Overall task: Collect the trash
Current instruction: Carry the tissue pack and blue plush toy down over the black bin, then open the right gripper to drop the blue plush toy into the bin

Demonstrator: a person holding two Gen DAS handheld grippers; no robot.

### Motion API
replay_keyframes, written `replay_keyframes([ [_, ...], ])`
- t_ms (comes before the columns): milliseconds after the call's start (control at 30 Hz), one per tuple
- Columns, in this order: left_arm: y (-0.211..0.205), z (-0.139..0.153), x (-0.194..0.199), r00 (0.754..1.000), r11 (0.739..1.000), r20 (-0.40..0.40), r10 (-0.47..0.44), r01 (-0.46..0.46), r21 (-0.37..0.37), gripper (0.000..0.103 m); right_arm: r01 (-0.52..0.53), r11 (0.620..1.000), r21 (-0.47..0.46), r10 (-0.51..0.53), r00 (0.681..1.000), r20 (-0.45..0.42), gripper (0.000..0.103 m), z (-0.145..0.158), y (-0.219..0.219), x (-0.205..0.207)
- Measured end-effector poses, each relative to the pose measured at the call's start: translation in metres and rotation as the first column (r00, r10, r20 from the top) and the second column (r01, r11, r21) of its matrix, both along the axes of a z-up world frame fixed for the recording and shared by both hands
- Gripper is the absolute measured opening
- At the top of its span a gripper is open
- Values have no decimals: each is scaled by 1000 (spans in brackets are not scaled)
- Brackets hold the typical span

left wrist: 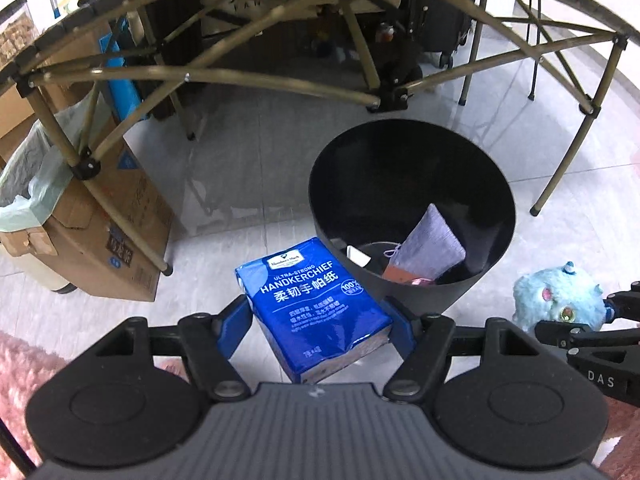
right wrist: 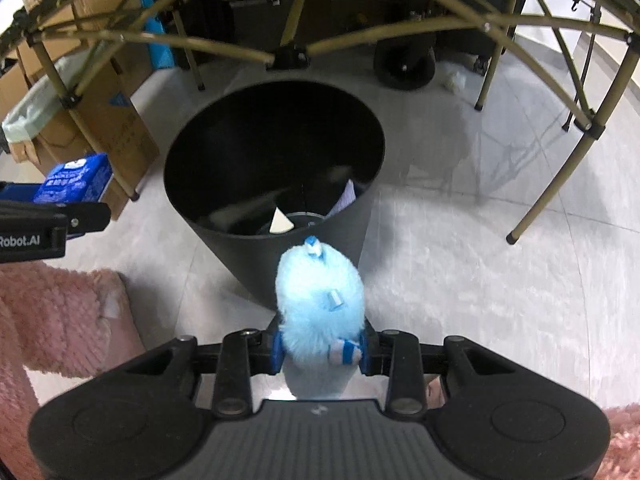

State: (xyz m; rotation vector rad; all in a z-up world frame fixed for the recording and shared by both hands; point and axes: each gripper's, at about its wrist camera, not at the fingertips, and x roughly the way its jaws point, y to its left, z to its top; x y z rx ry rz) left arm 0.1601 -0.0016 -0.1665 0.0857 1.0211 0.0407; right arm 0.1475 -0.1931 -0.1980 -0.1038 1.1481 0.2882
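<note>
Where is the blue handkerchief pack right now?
The blue handkerchief pack is clamped in the left tongs, just short of the black bin rim. In the right wrist view it shows at far left, beside the cardboard box.

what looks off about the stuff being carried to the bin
The right gripper holds a fluffy blue plush toy by the black bin, an odd thing to bin; the handkerchief pack in the left gripper looks unopened.

Blue tissue pack point(left wrist: 320, 304), black bin point(left wrist: 412, 200), pale-blue plush toy point(right wrist: 320, 300), pink rug point(right wrist: 60, 320).
</note>
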Motion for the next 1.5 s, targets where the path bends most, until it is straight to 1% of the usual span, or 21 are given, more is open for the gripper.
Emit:
replay_keyframes([
  [233,6,-8,9,1000,1000,-19,25,-25,3,72,-16,1000,-19,15,999,-31,33,-9,7,6],
  [433,6,-12,14,999,999,-28,36,-36,4,72,-23,1000,-21,22,999,-27,33,-10,10,12],
  [633,5,-13,17,999,999,-20,42,-41,17,72,-19,1000,-7,19,1000,4,33,-5,11,17],
  [767,8,-13,21,998,998,-18,59,-58,18,72,-19,1000,3,19,998,55,33,5,11,24],
  [1067,13,-12,35,995,995,-14,102,-101,22,72,-25,999,34,21,991,130,33,19,20,52],
  [1400,15,-9,53,991,991,-5,133,-133,17,72,-66,997,36,60,986,154,33,24,40,80],
  [1500,14,-8,59,991,990,12,136,-136,32,72,-79,996,27,74,985,157,33,22,47,90],
])
